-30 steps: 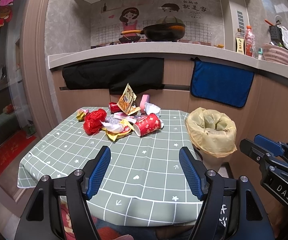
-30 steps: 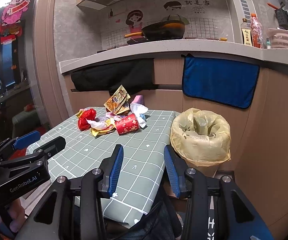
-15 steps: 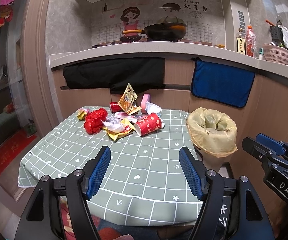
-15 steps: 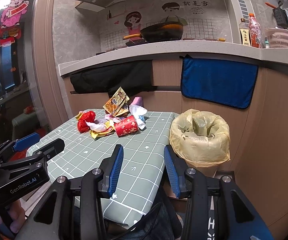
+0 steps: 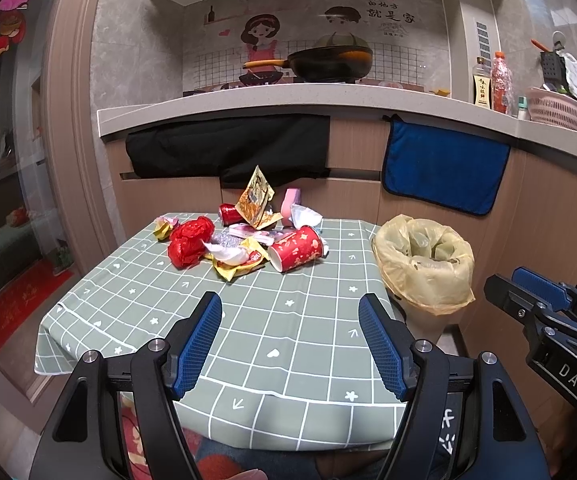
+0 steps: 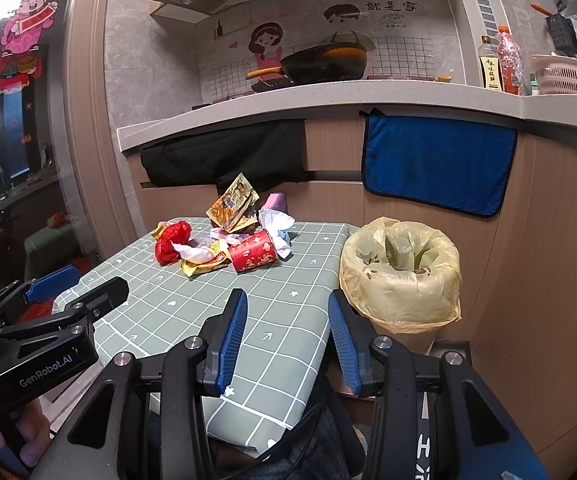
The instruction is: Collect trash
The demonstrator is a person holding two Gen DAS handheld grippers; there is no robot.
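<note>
From my left wrist camera, my left gripper (image 5: 290,340) hangs over the near edge of the table (image 5: 248,320), jaws spread wide with nothing between them. The trash pile (image 5: 244,236) sits at the far end of the green checked cloth: a red cup (image 5: 296,249) on its side, a red wrapper (image 5: 188,240) to its left, a yellow snack bag (image 5: 257,198) standing up behind, and crumpled tissue (image 5: 304,216) beside it. The bin (image 5: 424,264), lined with a yellow bag, stands just off the table's right edge. My right gripper (image 5: 528,292) shows at the right border, well apart from the pile. From my right wrist camera, my right gripper (image 6: 288,336) is parted and empty, above the table's near right corner, between table (image 6: 192,304) and bin (image 6: 400,276). The cup (image 6: 254,256) and pile (image 6: 224,240) lie far ahead, untouched. My left gripper (image 6: 60,292) shows at the left, jaws apart.
</note>
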